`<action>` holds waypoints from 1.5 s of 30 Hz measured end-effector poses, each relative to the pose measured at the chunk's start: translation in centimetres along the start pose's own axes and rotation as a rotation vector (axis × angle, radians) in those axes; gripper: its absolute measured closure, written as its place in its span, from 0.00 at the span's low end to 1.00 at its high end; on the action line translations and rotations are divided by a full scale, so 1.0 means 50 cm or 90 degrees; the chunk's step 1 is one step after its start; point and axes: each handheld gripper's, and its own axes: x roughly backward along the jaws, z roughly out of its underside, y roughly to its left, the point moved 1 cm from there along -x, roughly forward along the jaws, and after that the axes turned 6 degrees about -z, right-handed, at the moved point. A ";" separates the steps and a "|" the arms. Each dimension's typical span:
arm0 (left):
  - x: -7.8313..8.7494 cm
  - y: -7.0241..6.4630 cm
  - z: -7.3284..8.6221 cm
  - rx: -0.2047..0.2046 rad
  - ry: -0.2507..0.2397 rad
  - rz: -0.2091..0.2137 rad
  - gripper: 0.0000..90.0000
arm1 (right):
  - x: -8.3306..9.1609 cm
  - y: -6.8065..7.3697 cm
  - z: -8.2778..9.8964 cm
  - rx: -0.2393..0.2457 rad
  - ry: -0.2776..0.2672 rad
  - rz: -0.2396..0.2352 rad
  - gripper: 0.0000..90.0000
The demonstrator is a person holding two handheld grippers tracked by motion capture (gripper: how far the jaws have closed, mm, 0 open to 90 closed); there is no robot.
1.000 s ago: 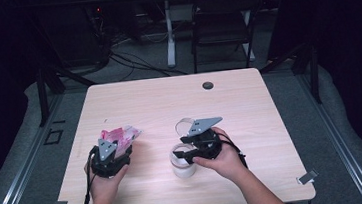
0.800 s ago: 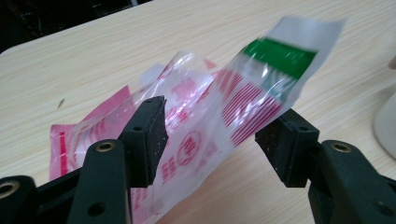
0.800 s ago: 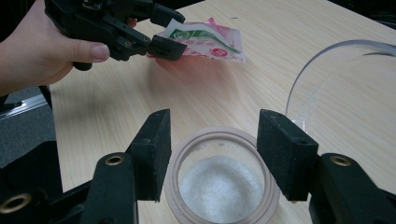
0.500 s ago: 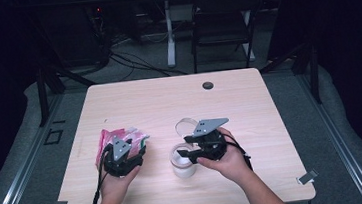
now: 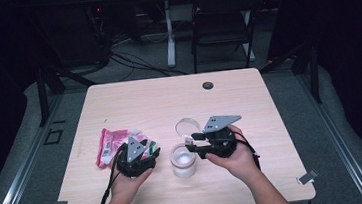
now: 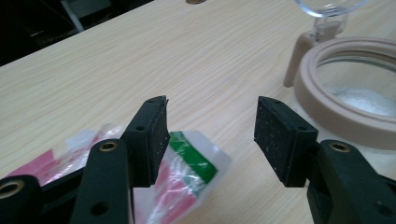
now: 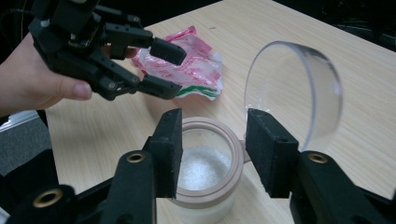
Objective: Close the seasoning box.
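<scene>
A clear jar (image 5: 183, 166) with a tan rim (image 6: 345, 122) holds white grains (image 7: 201, 167). It stands at the table's front middle, and its round clear lid (image 5: 188, 126) is hinged back and upright (image 7: 294, 93). My right gripper (image 5: 194, 146) sits just right of the jar. Its jaws have just been closing and still stand apart (image 7: 214, 128), with the rim showing past the gap and no pad pressing on it. A pink, green and white plastic bag (image 5: 110, 145) lies to the left. My left gripper (image 5: 147, 149) hovers open over the bag's right end (image 6: 187, 163), nothing between its pads.
The light wooden table (image 5: 249, 100) has a round cable hole (image 5: 208, 85) near its far edge. A dark chair (image 5: 221, 22) and cables stand on the floor beyond. Bare tabletop lies behind and to the right of the jar.
My left gripper has slid right across the bag toward the jar. The right gripper's jaws have narrowed and that hand has shifted slightly. Jar and bag stay put.
</scene>
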 end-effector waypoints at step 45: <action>0.033 -0.014 0.007 -0.023 0.003 0.048 0.78 | 0.027 -0.114 0.031 -0.100 -0.012 0.104 0.92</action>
